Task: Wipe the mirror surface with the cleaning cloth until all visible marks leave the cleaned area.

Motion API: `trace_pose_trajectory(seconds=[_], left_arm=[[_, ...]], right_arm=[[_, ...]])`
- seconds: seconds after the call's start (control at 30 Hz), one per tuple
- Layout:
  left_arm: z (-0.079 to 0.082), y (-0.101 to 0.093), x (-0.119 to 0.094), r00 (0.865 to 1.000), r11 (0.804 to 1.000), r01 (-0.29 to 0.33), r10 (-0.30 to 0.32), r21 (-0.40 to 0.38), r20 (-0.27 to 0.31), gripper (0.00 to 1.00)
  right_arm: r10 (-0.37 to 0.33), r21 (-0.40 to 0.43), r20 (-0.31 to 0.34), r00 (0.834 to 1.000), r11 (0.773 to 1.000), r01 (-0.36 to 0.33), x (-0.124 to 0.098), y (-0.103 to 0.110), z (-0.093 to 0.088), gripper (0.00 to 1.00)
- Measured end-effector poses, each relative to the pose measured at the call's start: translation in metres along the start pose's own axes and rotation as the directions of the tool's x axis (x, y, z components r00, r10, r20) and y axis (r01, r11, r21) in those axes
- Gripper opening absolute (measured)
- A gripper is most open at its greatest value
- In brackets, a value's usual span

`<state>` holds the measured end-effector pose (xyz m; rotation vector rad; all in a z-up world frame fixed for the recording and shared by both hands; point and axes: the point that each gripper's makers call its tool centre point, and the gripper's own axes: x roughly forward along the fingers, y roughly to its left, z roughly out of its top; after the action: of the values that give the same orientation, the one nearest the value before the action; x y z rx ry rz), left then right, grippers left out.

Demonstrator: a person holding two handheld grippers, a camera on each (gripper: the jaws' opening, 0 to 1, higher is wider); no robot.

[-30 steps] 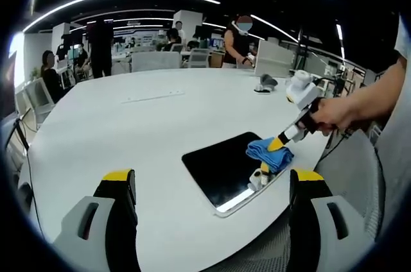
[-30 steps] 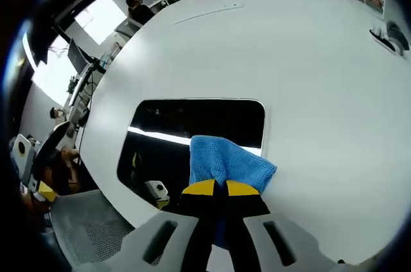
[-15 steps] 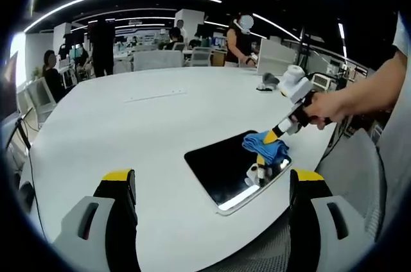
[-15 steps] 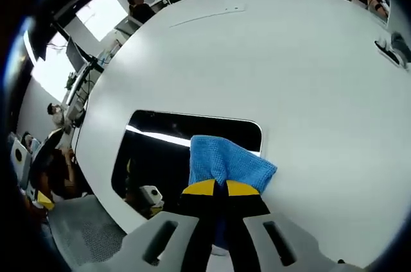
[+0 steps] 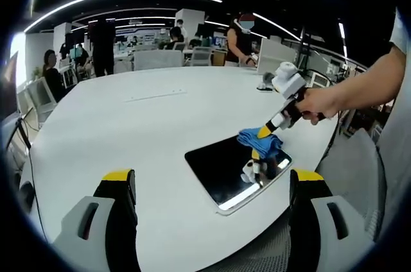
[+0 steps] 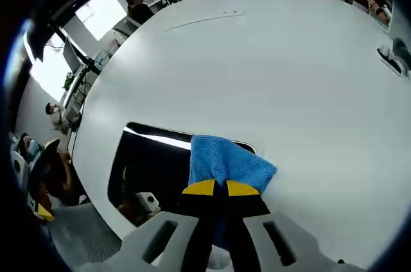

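Note:
A dark rectangular mirror [image 5: 228, 166] [image 6: 154, 166] lies flat near the edge of the white table [image 5: 141, 124]. My right gripper [image 6: 216, 188] [image 5: 265, 129] is shut on a blue cleaning cloth [image 6: 225, 163] [image 5: 255, 142], which rests over the mirror's far edge. A hand holds that gripper at the right of the left gripper view. My left gripper [image 5: 209, 185] stands open low in its own view, well short of the mirror, nothing between its jaws. The mirror reflects the right gripper and ceiling lights.
Several people stand or sit beyond the far side of the table, among desks and chairs. A small dark object [image 5: 264, 83] [image 6: 393, 52] lies on the table's far right. A long thin strip [image 5: 154, 95] [image 6: 202, 18] lies mid-table. A grey mesh chair [image 5: 359, 176] stands at the near edge.
The right gripper has slid the blue cloth across the mirror towards its far edge. The left gripper has stayed put.

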<state>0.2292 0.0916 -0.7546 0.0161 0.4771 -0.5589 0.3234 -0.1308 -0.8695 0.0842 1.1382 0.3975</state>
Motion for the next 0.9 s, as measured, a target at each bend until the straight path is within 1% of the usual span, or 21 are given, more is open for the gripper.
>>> trace_pose_trajectory(seconds=[0.5, 0.83, 0.9], left_arm=[[-0.001, 0.001, 0.0, 1.0, 1.0, -0.005, 0.005, -0.01, -0.003, 0.99], [-0.001, 0.002, 0.001, 1.0, 1.0, -0.003, 0.003, -0.009, -0.002, 0.99], [-0.001, 0.0, 0.001, 1.0, 1.0, 0.002, -0.002, -0.008, -0.007, 0.99]], right_arm=[[-0.016, 0.016, 0.015, 1.0, 1.0, 0.016, 0.01, -0.006, 0.022, 0.0], [-0.019, 0.006, 0.023, 1.0, 1.0, 0.019, 0.011, -0.005, 0.022, 0.0], [-0.018, 0.007, 0.027, 0.999, 1.0, 0.018, 0.008, -0.005, 0.023, 0.0]])
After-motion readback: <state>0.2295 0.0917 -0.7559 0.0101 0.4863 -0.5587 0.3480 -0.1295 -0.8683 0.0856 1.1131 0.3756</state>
